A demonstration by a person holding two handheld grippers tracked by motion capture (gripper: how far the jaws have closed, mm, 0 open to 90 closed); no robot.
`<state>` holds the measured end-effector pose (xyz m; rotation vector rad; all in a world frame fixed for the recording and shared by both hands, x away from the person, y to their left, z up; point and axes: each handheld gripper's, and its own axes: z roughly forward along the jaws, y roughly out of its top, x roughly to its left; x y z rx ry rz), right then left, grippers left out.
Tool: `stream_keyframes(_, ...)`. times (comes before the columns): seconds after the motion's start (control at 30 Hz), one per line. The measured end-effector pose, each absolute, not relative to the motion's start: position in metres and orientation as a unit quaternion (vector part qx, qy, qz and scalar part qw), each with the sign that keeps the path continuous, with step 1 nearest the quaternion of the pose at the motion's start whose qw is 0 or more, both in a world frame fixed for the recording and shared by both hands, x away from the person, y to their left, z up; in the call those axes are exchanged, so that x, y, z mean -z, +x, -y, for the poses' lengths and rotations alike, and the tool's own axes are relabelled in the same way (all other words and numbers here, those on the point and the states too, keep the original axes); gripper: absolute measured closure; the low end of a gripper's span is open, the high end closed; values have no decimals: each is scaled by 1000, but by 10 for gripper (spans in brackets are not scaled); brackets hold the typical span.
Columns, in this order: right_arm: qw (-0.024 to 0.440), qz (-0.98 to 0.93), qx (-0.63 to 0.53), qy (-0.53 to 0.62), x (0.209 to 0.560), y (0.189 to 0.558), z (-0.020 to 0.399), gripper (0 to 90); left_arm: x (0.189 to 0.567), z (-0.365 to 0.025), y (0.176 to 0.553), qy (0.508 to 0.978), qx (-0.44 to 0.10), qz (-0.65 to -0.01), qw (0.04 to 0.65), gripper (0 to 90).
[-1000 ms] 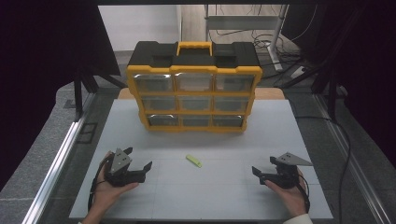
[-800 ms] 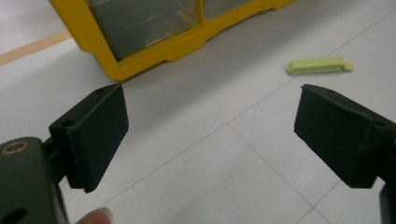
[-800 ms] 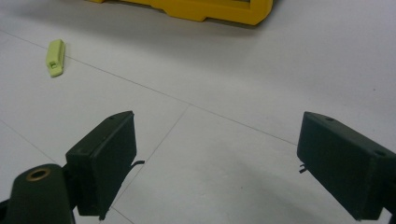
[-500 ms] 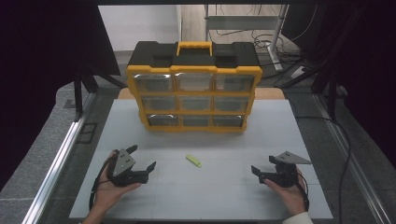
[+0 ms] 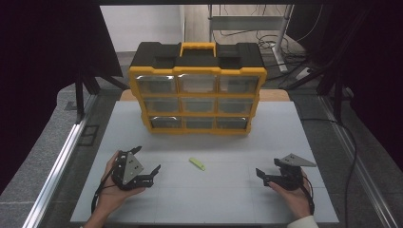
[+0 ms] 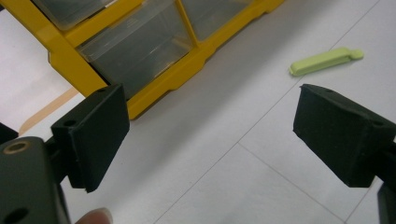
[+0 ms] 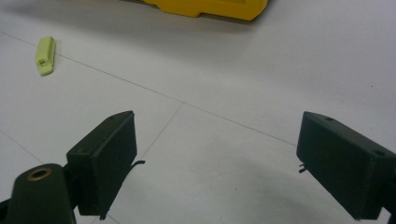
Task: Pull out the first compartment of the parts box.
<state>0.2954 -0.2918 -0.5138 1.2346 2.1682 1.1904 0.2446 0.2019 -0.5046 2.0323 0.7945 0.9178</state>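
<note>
A: Where does the small pale-green plastic clip [image 5: 196,163] lie?

B: Flat on the white table top [image 5: 285,128], about midway between its left and right edges and nearer the front edge than the back. The yellow-and-black plastic drawer cabinet [image 5: 197,88] stands behind it toward the back edge, well apart from it.

A: And the grippers?

B: The left gripper [image 5: 148,173] rests near the front-left corner, its jaws released and spread wide with nothing between them. The right gripper [image 5: 260,175] sits near the front-right corner, its jaws likewise released and empty. Both point inward toward the clip.

A: What could go wrong from here?

B: The clip is thin and lies flat, so I judge the main risk to be a jaw tip pushing it along the smooth surface instead of closing on it. In the left gripper view the clip [image 6: 325,60] sits off to the upper right, not between the jaws, so closing without first lining up would catch only air.

A: Anything else?

B: If both grippers go in at once they could bump each other over the clip. A steep approach could jam a jaw against the table top and flick the clip toward the cabinet's base, where reaching it looks harder. The cabinet's clear drawers [image 5: 197,104] all look shut, so one must be pulled out if the clip belongs inside.
</note>
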Motion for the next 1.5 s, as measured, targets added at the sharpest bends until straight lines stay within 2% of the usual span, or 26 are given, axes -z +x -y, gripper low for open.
stream_keyframes(0.8, 192, -771, -418, 440, 514, 296, 293, 124, 501, -182, 242, 809, -430, -236, 326, 117)
stream_keyframes(1.5, 195, -772, -415, 441, 515, 297, 294, 125, 493, -172, 246, 809, -469, -194, 297, 117)
